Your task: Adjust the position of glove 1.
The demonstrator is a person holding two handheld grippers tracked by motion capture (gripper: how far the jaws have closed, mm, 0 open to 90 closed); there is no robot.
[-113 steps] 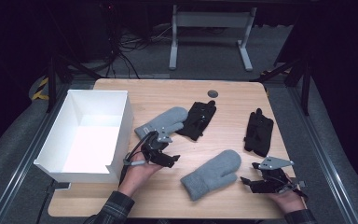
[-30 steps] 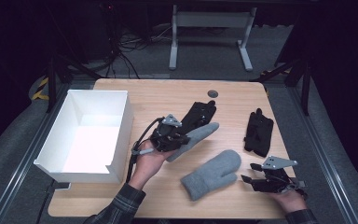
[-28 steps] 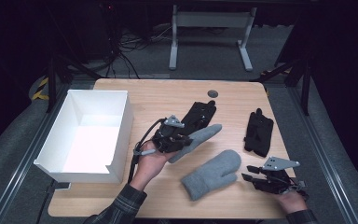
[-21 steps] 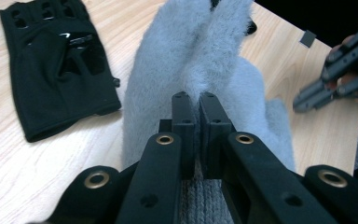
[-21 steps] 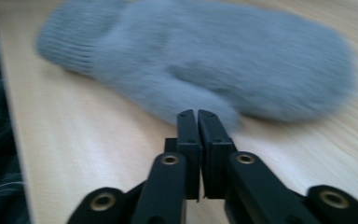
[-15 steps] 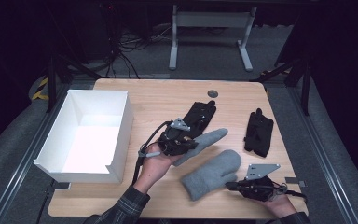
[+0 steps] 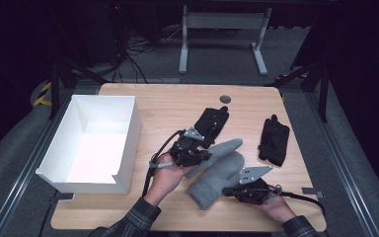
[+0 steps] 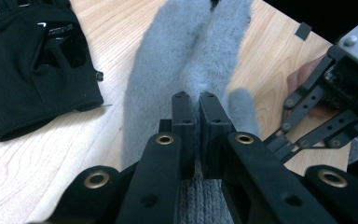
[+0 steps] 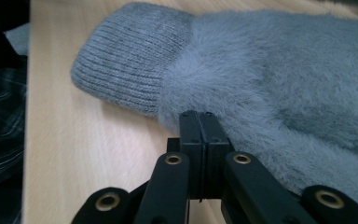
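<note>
**Grey mittens, both grippers pinching**

Grey fuzzy mitten (image 7: 216, 149) is clamped at its cuff in the left gripper (image 7: 201, 156), jaws clenched, lying partly over the second grey mitten (image 7: 212, 181) near the table's (image 7: 168, 106) front edge. Right gripper (image 7: 233, 190) has its jaws closed tight, pinching that mitten's fuzzy edge near the ribbed cuff. Two black gloves (image 7: 211, 124) (image 7: 273, 140) lie beyond; white box (image 7: 128, 136) sits left.

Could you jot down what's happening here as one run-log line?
left gripper: shut on fuzzy grey mitten | right gripper: shut at edge of second fuzzy grey mitten | white open box: empty
</note>
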